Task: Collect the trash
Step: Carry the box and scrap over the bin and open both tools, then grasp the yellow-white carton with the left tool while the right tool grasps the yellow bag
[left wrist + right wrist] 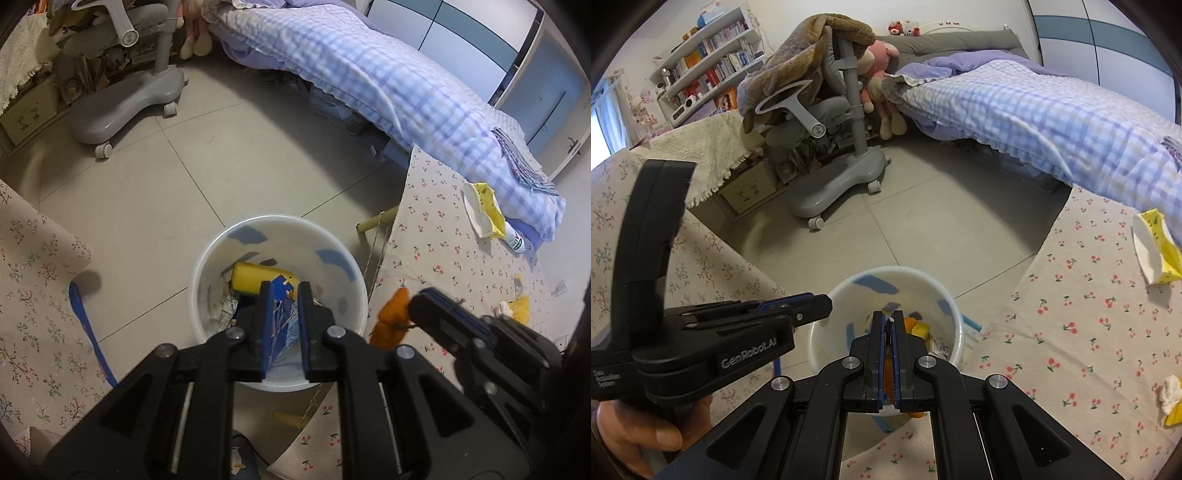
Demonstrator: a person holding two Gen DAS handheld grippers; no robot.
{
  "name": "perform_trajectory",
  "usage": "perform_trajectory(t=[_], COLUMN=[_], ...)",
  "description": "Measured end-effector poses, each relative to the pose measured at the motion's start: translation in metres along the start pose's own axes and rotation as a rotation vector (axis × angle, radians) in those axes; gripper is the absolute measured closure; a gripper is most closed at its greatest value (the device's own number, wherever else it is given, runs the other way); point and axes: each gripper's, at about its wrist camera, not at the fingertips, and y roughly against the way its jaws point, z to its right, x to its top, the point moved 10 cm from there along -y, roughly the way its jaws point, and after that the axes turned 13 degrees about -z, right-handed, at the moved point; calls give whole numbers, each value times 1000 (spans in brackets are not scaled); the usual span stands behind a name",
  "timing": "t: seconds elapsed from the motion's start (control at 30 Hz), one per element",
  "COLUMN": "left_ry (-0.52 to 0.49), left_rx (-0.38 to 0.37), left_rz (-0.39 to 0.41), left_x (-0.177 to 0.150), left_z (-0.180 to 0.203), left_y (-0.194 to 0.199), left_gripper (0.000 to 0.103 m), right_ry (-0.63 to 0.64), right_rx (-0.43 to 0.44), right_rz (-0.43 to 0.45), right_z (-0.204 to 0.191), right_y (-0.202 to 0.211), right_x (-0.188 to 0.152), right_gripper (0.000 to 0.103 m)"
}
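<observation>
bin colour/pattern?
White bin with blue patches on its inside wall; clearest in the right wrist view.

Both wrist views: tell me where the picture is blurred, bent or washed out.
Left wrist view: fisheye bends the floor tiles and darkens the corners; the orange peel and bed cover look smeared, while the bin rim is fairly sharp. Right wrist view: same curved edges; the window at far left is blown out white; the yellow pack is soft.
</observation>
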Motion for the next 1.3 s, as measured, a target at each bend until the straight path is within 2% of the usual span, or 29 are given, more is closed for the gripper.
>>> perform_trajectory(t=[0.13,0.27,0.4,0.63,0.7,0.77,0.87,0.97,1.0,1.03,1.13,1.27,1.3], left_ry=[-2,10,11,-37,-51,-59,-78,-104,-111,-119,-141,-182,-185], left_rx=[7,-25,-14,92,113,127,108,84,76,62,30,-36,-55], left_rz=[21,14,31,116,148,175,193,196,194,190,180,123,117], left_x=[3,5,7,8,9,10,10,8,6,4,-3,-10,-12], left_z=[-2,0,1,15,22,28,48,70,77,86,113,157,167], left_y=[7,7,11,32,40,47,54,56,57,56,53,41,40], left_gripper=[89,89,89,89,79,71,71,71,70,70,69,60,55], right_ry=[-18,-30,-35,-92,-107,-111,-115,-142,-152,-167,-206,-300,-333], right_rx=[10,33,35,17,27,29,13,-2,-8,-20,-71,-101,-109], right_rz=[6,39,34,81,97,110,131,154,162,172,184,167,163], right_z=[2,-1,3,27,31,34,43,61,67,76,103,146,160], right_y=[-5,-7,-5,18,27,36,53,75,81,91,117,148,156], right_x=[4,9,9,13,14,14,11,6,4,2,-7,-22,-28], right_gripper=[98,94,93,93,92,88,81,63,52,47,46,44,43])
